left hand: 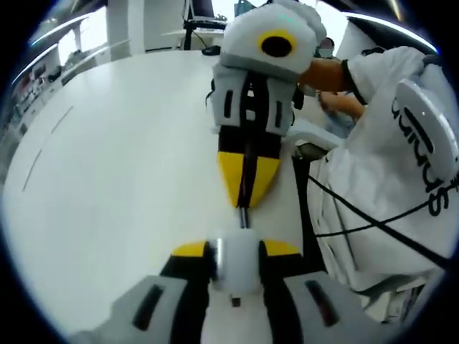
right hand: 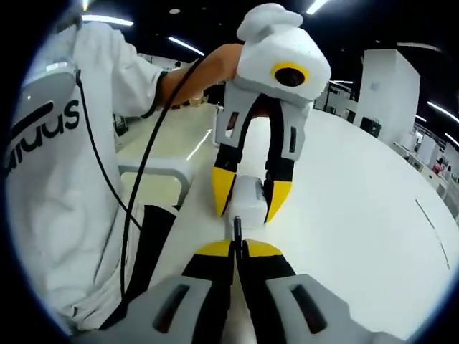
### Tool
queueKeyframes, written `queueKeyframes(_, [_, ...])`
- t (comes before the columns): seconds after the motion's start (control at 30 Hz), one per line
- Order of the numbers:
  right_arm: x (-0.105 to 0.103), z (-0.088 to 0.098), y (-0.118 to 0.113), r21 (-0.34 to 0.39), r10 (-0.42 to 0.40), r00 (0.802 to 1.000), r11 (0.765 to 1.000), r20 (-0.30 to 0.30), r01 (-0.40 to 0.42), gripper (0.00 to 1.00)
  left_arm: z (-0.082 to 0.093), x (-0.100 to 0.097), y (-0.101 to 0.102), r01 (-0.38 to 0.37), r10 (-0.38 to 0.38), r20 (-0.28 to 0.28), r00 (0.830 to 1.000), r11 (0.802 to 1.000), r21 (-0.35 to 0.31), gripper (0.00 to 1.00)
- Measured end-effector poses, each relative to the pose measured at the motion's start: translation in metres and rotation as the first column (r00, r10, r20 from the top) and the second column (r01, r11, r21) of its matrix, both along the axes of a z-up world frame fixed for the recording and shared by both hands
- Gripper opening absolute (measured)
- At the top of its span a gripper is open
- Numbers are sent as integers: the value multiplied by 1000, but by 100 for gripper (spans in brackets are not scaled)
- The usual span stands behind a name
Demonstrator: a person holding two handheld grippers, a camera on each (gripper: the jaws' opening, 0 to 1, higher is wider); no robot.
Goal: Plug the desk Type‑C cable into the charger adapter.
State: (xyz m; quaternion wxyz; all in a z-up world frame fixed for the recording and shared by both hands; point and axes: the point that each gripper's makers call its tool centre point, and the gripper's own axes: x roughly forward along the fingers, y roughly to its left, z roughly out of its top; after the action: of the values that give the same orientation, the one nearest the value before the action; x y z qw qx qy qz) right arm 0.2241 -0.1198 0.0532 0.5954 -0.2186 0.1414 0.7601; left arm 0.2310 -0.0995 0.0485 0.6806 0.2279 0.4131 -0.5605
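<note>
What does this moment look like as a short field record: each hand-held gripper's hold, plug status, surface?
left hand-held gripper: shut on the white charger adapter
right hand-held gripper: shut on the Type-C cable plug
alignment: the two face each other, plug tip pointing at the adapter
plug status: tip at or just short of the adapter's face; insertion cannot be told
surface: white table
person: white printed top, at the table's edge

Two grippers (left hand: 236, 247) (right hand: 239, 246), one white charger adapter (right hand: 247, 201), one thin black cable (right hand: 237, 228), one white table (left hand: 122, 186), and one person in a white shirt (right hand: 61, 186); possibly more tables far behind.
</note>
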Motion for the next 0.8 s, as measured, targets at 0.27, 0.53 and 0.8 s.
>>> queueKeyframes(0.27, [3,-1,3,59,5,998,998,-62,-2,7,4,0,8,-3,3,25,1000,1000,-24,26])
queueKeyframes(0.53, [3,-5,8,72,23,995,997,-96,-16,8,2,-1,22,-37,37,18,999,998,-46,25])
queueKeyframes(0.8, [-1,-6,12,55,39,993,998,-109,-33,4,1,-1,22,-31,34,30,999,996,-88,25])
